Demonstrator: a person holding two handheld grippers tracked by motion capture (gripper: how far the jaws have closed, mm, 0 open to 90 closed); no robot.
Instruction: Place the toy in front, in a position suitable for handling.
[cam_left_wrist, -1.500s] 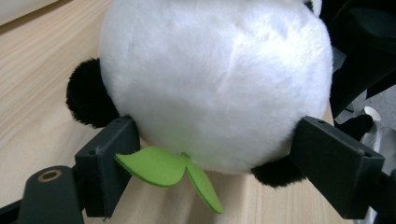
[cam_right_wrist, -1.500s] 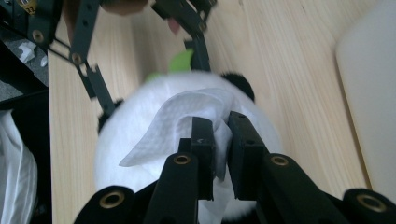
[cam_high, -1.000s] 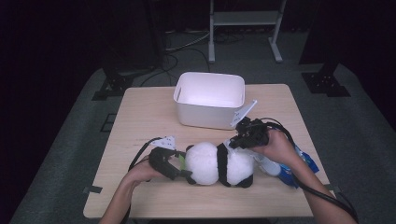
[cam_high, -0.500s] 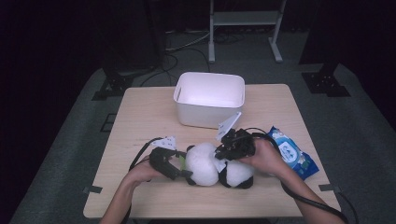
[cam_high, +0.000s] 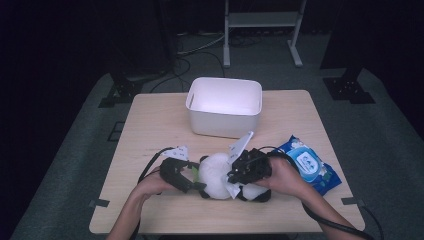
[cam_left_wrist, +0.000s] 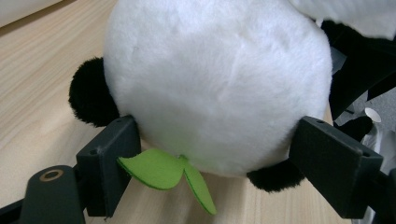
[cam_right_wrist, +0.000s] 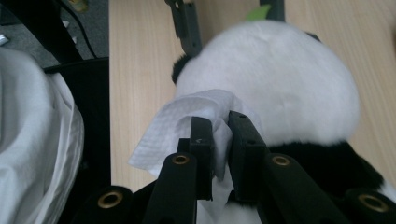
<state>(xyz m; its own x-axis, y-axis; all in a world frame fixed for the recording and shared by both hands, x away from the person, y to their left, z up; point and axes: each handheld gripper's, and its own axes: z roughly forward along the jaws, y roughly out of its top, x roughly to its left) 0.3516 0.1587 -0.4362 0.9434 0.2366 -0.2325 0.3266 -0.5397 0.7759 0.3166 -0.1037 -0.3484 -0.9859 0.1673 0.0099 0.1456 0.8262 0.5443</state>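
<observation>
- Panda plush (cam_high: 220, 175) lies on its side at the near middle of the bench (cam_high: 150, 120), just in front of the white bin (cam_high: 225, 106).
- Blue wipes pack (cam_high: 307, 165) lies to the right; its label print is too small to read.
- Left gripper (cam_left_wrist: 219, 163), held low and level, has its fingers (cam_left_wrist: 109, 163) spread around the panda's white head, touching both sides.
- Right gripper (cam_right_wrist: 219, 140) angles down from above, fingers pinched on a white wipe (cam_right_wrist: 187, 116) against the plush.
</observation>
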